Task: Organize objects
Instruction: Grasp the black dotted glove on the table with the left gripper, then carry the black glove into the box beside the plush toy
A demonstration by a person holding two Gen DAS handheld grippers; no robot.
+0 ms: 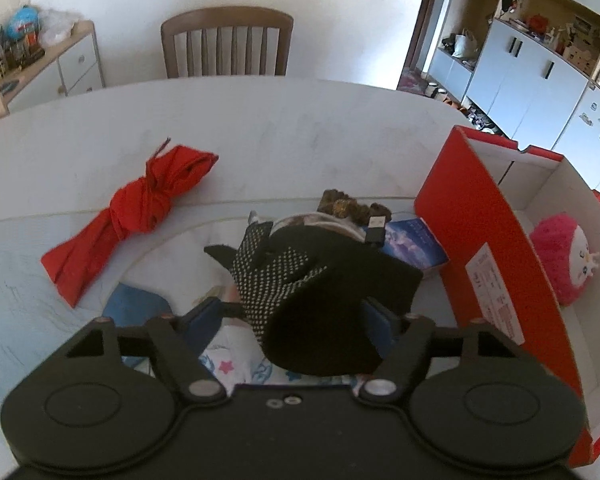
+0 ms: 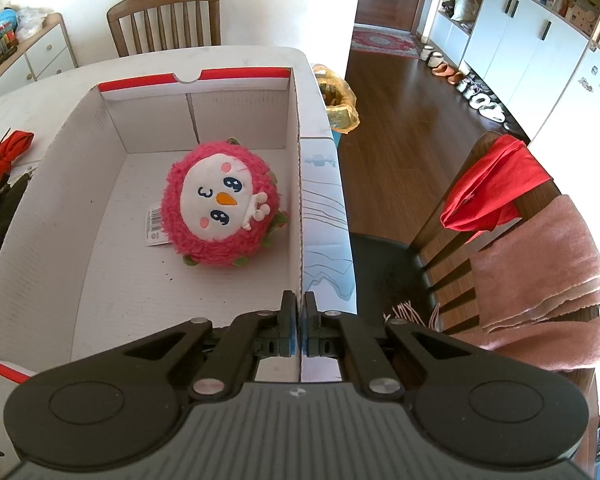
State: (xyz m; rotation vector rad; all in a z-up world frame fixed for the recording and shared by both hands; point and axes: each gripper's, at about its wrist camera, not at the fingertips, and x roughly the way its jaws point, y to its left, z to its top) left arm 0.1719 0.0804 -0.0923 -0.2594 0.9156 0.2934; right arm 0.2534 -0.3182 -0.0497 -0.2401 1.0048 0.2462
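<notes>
Left tongs (image 1: 312, 312) grasping black glove (image 1: 320, 300) | right tongs (image 2: 299, 320) clenched on box wall (image 2: 300, 208) | box holds pink plush (image 2: 220, 208)

Pink plush toy (image 2: 220, 204), red box (image 1: 480, 248), black dotted glove (image 1: 300, 280)

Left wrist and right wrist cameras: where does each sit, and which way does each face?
Left wrist: on the left gripper, angled down at a black dotted glove between its jaws.
Right wrist: on the right gripper, angled down, jaws clamped on the red-and-white box's wall.
Shared: the box, pink plush toy, red cloth bundle, wooden chair.
</notes>
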